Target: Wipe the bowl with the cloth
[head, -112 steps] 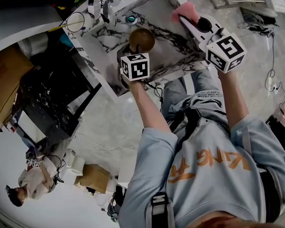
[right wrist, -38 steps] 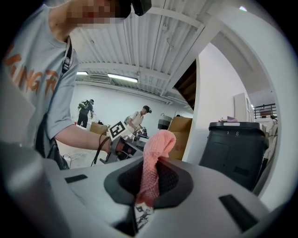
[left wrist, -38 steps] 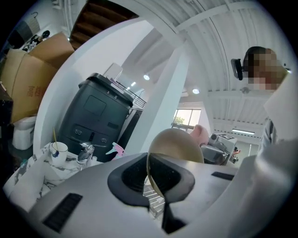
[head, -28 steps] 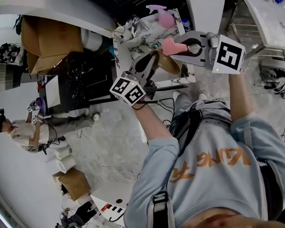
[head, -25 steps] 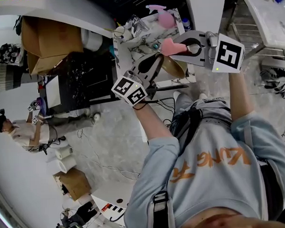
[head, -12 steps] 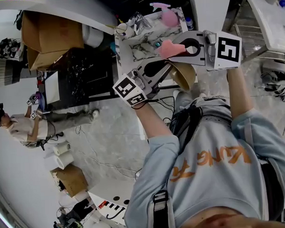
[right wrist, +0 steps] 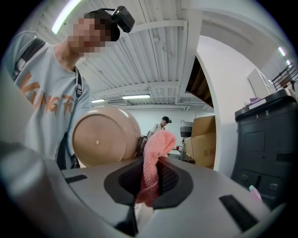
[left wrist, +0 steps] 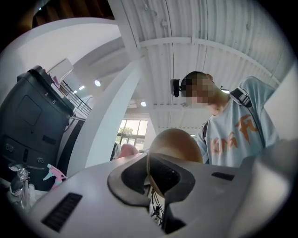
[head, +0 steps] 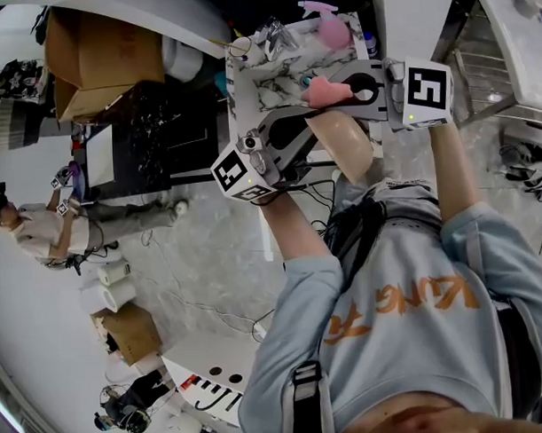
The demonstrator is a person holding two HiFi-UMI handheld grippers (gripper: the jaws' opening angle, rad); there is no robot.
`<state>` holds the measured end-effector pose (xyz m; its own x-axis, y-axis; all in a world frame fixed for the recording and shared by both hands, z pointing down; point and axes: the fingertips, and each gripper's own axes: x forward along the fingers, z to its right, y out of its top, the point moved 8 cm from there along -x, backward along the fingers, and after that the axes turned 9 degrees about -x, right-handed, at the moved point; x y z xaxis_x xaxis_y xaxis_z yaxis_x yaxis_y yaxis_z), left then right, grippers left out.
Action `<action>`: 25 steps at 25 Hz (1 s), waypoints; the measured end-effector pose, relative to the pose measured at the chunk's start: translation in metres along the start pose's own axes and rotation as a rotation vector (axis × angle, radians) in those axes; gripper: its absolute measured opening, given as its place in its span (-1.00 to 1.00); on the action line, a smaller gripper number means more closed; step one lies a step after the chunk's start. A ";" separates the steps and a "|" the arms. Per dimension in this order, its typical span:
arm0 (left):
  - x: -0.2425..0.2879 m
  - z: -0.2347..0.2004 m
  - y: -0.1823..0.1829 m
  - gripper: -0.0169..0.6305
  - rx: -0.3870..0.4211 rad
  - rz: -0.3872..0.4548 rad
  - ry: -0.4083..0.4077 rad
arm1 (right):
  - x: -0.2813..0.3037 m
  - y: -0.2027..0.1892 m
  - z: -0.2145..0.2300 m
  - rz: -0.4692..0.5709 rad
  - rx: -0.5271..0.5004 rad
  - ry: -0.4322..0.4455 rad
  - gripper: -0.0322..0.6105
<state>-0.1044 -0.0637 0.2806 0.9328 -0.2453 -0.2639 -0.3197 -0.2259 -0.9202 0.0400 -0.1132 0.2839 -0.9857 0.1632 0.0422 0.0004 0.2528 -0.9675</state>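
A tan bowl (head: pixel 348 146) hangs in the air in front of the person's chest, its rounded underside turned toward the head camera. My left gripper (head: pixel 318 131) is shut on the bowl's rim (left wrist: pixel 150 173), and the bowl's body (left wrist: pixel 176 142) rises behind the jaws. My right gripper (head: pixel 336 86) is shut on a pink cloth (head: pixel 320 95), which sticks up between the jaws (right wrist: pixel 152 162). In the right gripper view the bowl's underside (right wrist: pixel 106 135) is just left of the cloth's top. Whether the cloth touches the bowl I cannot tell.
A marble-topped table (head: pixel 270 74) lies beyond the grippers, with a pink spray bottle (head: pixel 332 27) and small items at its far end. Left of it are a black cabinet (head: pixel 153 140) and cardboard boxes (head: pixel 92 58). A metal rack (head: pixel 505 43) stands at right. Another person (head: pixel 41 232) is at far left.
The left gripper has lifted the bowl off the table and tipped it, so its underside now faces up. The right gripper with the cloth has stayed just above it.
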 end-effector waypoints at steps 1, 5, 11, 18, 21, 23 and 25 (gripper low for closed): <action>-0.001 0.000 0.002 -0.85 0.004 0.022 0.000 | 0.004 -0.002 0.000 -0.003 0.003 0.014 -0.78; -0.007 -0.003 0.008 -0.85 0.014 0.102 0.038 | 0.017 -0.009 -0.003 -0.002 0.020 0.068 -0.78; -0.020 -0.012 0.011 -0.85 0.005 0.162 0.138 | 0.028 -0.014 -0.009 -0.025 0.038 0.125 -0.78; -0.034 -0.021 0.017 -0.85 -0.019 0.265 0.225 | 0.025 -0.017 -0.014 -0.006 0.064 0.178 -0.78; -0.043 -0.024 0.017 -0.85 -0.033 0.297 0.263 | 0.023 -0.016 -0.017 0.009 0.073 0.205 -0.78; -0.050 -0.027 0.015 -0.85 -0.049 0.326 0.290 | 0.021 -0.014 -0.020 0.027 0.079 0.228 -0.78; -0.057 -0.030 0.014 -0.85 -0.069 0.353 0.320 | 0.020 -0.011 -0.022 0.051 0.085 0.249 -0.78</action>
<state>-0.1674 -0.0808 0.2917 0.6707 -0.5936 -0.4448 -0.6281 -0.1356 -0.7662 0.0242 -0.0923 0.3009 -0.9129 0.4059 0.0432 0.0241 0.1592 -0.9870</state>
